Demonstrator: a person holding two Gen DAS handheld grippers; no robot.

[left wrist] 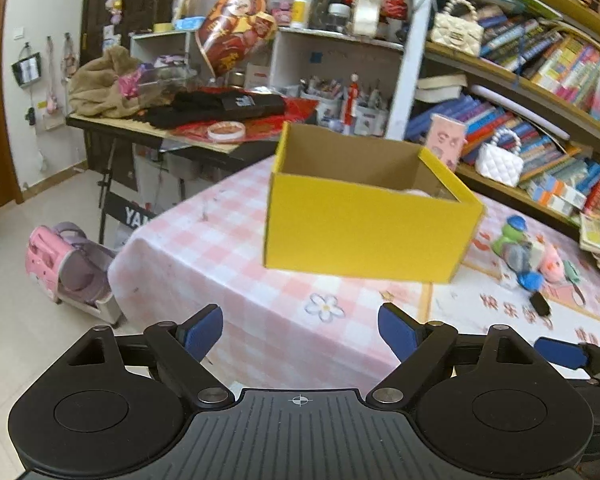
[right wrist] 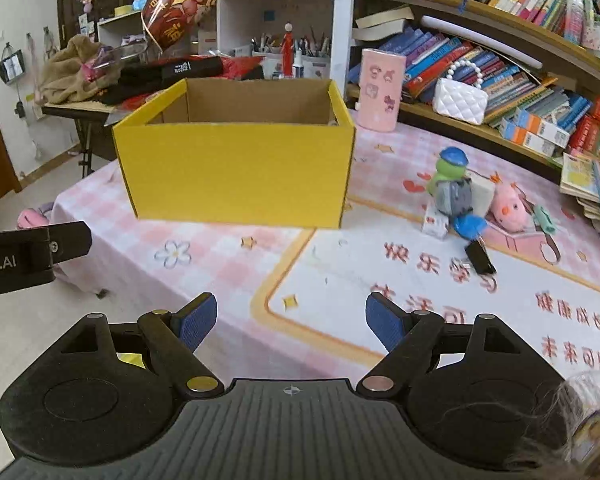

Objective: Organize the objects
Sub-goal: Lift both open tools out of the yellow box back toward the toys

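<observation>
The yellow box (right wrist: 236,168) sits near the table's (right wrist: 380,300) far left corner, hiding most of its inside, the toys (right wrist: 460,196) lie blurry by the right edge, and both the left gripper (left wrist: 300,330) and right gripper (right wrist: 288,320) hang wide apart, holding nothing, over bare cloth.

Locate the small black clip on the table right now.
In the right wrist view the black clip lies right of centre on the printed tablecloth, just in front of the frog toy and well right of the yellow box.
</observation>
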